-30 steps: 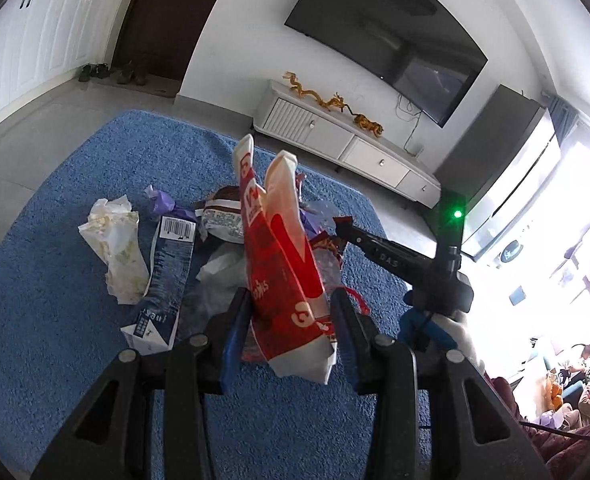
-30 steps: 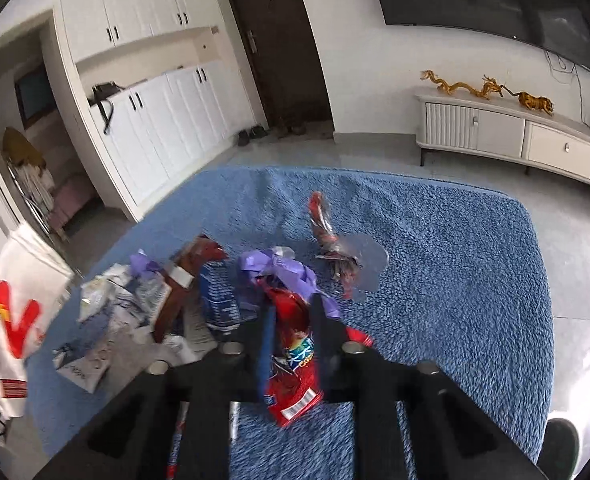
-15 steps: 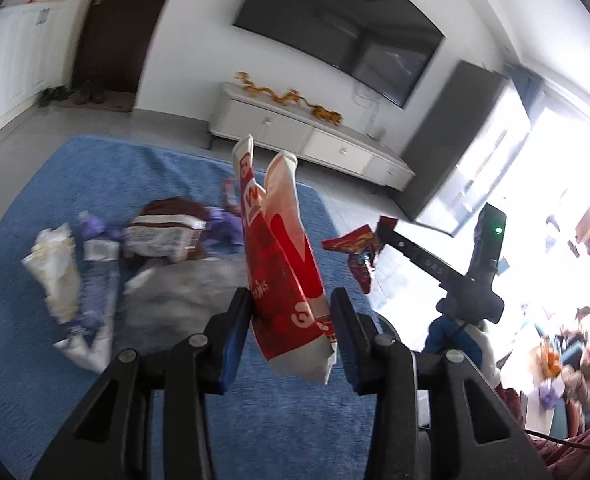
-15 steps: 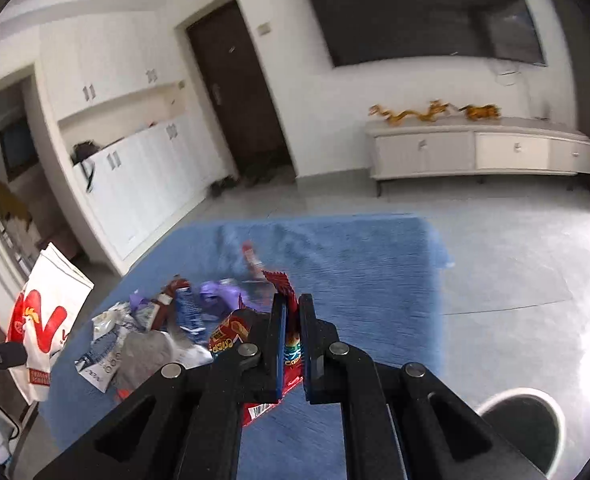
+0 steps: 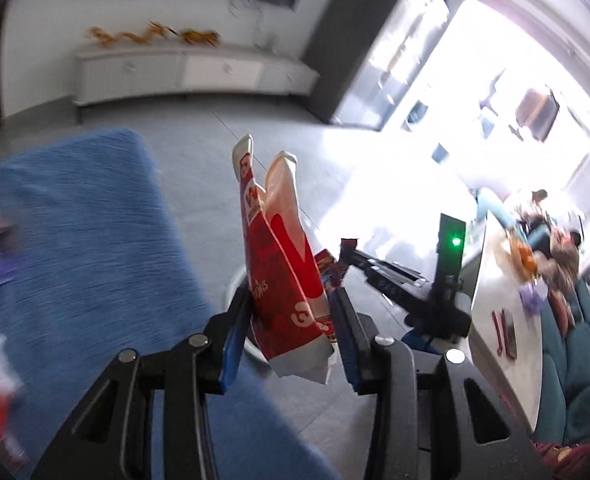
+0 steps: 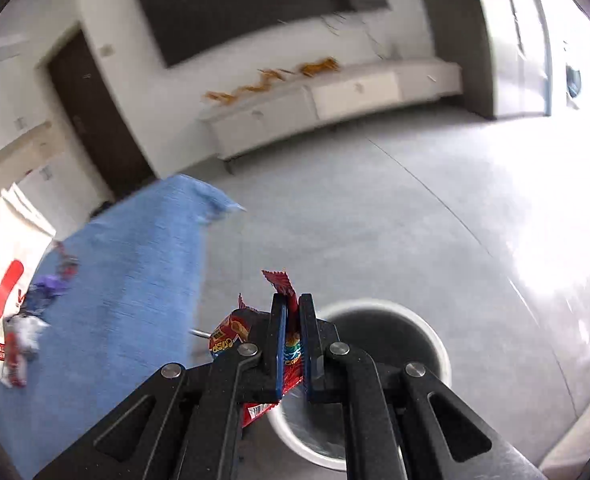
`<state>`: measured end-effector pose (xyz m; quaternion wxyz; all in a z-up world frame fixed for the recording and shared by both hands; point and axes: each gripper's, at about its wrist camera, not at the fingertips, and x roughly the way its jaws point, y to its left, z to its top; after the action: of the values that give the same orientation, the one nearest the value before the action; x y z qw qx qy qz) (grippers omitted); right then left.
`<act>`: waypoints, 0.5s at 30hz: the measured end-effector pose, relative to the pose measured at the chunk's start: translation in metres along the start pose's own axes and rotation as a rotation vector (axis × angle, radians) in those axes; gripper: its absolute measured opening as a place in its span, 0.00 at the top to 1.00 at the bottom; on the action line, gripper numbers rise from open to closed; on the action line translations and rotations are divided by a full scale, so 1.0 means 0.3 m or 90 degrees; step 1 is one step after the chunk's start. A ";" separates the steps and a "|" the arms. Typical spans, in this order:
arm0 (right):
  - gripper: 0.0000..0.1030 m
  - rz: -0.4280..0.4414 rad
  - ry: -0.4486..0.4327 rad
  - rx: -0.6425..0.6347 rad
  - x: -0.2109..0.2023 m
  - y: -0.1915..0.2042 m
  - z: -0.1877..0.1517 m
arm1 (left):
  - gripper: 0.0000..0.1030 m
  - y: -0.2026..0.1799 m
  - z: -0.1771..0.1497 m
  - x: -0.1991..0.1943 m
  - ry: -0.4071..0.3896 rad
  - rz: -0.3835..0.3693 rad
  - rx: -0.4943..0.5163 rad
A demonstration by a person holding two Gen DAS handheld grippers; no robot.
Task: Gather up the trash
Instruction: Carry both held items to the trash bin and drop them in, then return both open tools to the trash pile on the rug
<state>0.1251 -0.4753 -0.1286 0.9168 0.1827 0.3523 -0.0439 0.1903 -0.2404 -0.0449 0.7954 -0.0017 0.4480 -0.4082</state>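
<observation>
A red and white paper snack bag (image 5: 285,280) is being held upright in the left gripper (image 5: 291,332), its jaws closed against the bag's lower sides. A crumpled red snack wrapper (image 6: 291,344) is being pinched in the right gripper (image 6: 293,340), whose jaws are pressed nearly together on it. In the right wrist view the wrapper is being carried above the open mouth of a round white-rimmed trash bin (image 6: 441,354) standing on the grey floor (image 6: 375,216), just beside the edge of the blue rug (image 6: 127,264).

Nothing can be made out inside the bin, so no finished deposit is being shown; the wrapper is judged to be close to release, since it is hanging over the opening. More trash is being left on the rug: a purple wrapper (image 6: 49,284) and blurred white and red scraps (image 6: 19,340) are lying well apart from the bin. The task is judged to be in progress, with two pieces in hand and several pickups remaining.
</observation>
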 end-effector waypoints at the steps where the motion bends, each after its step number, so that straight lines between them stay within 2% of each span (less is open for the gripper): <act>1: 0.94 -0.010 0.008 0.012 0.016 -0.041 -0.020 | 0.62 -0.016 0.013 0.065 0.017 -0.007 0.002; 5: 0.92 -0.037 0.036 0.061 0.086 -0.166 -0.071 | 0.61 -0.056 0.047 0.303 0.076 -0.008 0.006; 8: 0.89 -0.045 0.043 0.085 0.116 -0.198 -0.082 | 0.59 -0.061 0.061 0.443 0.113 -0.006 -0.005; 12: 0.57 -0.067 0.052 0.104 0.138 -0.218 -0.095 | 0.58 -0.053 0.053 0.551 0.149 -0.023 -0.029; 13: 0.53 -0.070 0.052 0.106 0.144 -0.214 -0.094 | 0.55 -0.054 0.052 0.569 0.155 -0.027 -0.034; 15: 0.53 -0.072 0.050 0.110 0.139 -0.211 -0.094 | 0.48 -0.043 0.048 0.579 0.158 -0.031 -0.046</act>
<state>0.1253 -0.5218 -0.1946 0.8792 0.2425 0.3925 -0.1190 0.2383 -0.3673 -0.1550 0.7235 0.0091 0.5571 -0.4076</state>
